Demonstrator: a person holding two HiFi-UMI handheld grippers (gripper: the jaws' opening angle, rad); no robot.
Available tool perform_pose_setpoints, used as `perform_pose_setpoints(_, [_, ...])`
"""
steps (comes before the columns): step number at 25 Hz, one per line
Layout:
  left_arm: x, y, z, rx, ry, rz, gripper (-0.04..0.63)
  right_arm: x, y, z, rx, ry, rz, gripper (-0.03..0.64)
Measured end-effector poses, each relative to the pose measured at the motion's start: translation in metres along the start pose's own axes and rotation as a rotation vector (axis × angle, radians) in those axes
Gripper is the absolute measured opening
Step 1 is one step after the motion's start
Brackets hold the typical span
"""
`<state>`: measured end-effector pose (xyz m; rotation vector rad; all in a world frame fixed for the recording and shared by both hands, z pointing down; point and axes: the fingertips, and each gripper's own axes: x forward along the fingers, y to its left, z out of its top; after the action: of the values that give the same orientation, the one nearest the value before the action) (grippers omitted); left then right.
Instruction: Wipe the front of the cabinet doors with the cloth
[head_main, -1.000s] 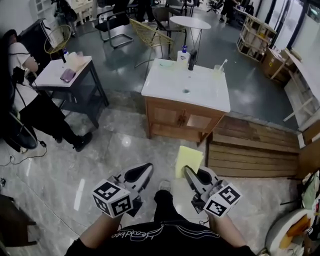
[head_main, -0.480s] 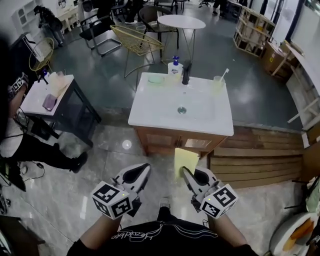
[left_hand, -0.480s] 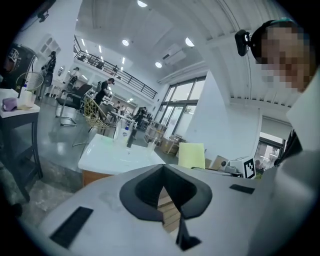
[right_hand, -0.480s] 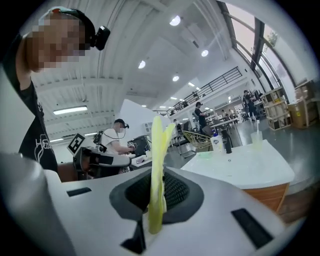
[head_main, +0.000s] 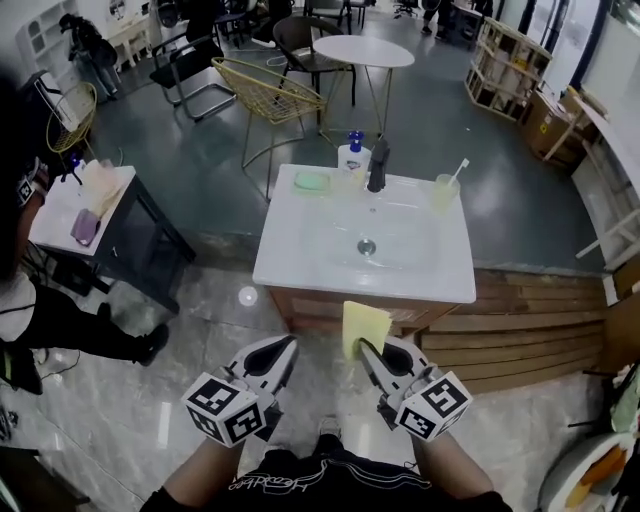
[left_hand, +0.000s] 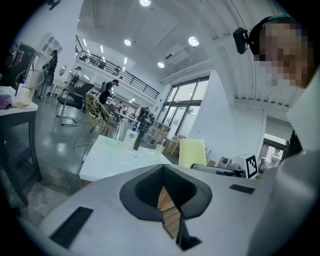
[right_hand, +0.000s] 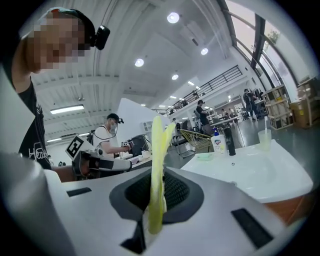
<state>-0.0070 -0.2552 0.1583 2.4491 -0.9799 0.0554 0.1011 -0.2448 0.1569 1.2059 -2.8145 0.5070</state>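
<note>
Glossy grey floor tiles (head_main: 200, 320) ran up to a wooden cabinet (head_main: 305, 312) under a white basin top (head_main: 300, 250); from overhead only a thin strip of the cabinet's front showed.

The cloth (head_main: 364, 327) was pale yellow, thin and rectangular. It stood upright on edge and slightly folded, just in front of the cabinet's front edge and short of touching the wood. The right tool (head_main: 367, 347) had its jaws clamped on the cloth's lower edge, so the sheet rose above them toward the basin.

The left tool (head_main: 290, 345) hovered beside it, left of the cloth and equally near the cabinet. Its jaws were pressed together with nothing between them. Both forearms reached forward from the person's body, tools angled slightly inward and pointing at the cabinet.

On the rear of the basin top stood a dark faucet (head_main: 377, 165), a soap bottle (head_main: 352, 152) and a cup (head_main: 446, 190). Wooden slats (head_main: 530, 330) lay right of the cabinet.
</note>
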Motion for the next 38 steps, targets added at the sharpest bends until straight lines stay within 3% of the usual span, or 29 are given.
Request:
perform_pose_setpoints(8, [0.013, 0.061, -0.047, 0.007, -0.004, -0.069, 0.005, 0.032, -0.010, -0.066, -0.021, -0.050, -0.065, 0.041])
perform_pose_setpoints(16, [0.042, 0.129, -0.142, 0.079, -0.050, -0.094, 0.006, 0.066, -0.050, -0.172, -0.120, -0.110, -0.111, 0.040])
perform_pose_setpoints(26, [0.077, 0.203, -0.257, 0.110, -0.113, -0.118, 0.005, 0.096, -0.095, -0.299, -0.205, -0.137, -0.139, 0.040])
perform_pose_setpoints(33, [0.074, 0.212, -0.274, 0.129, -0.139, -0.140, 0.005, 0.098, -0.114, -0.322, -0.188, -0.147, -0.173, 0.040])
perform_pose_setpoints(38, [0.066, 0.211, -0.267, 0.099, -0.165, -0.144, 0.005, 0.101, -0.108, -0.294, -0.232, -0.188, -0.182, 0.040])
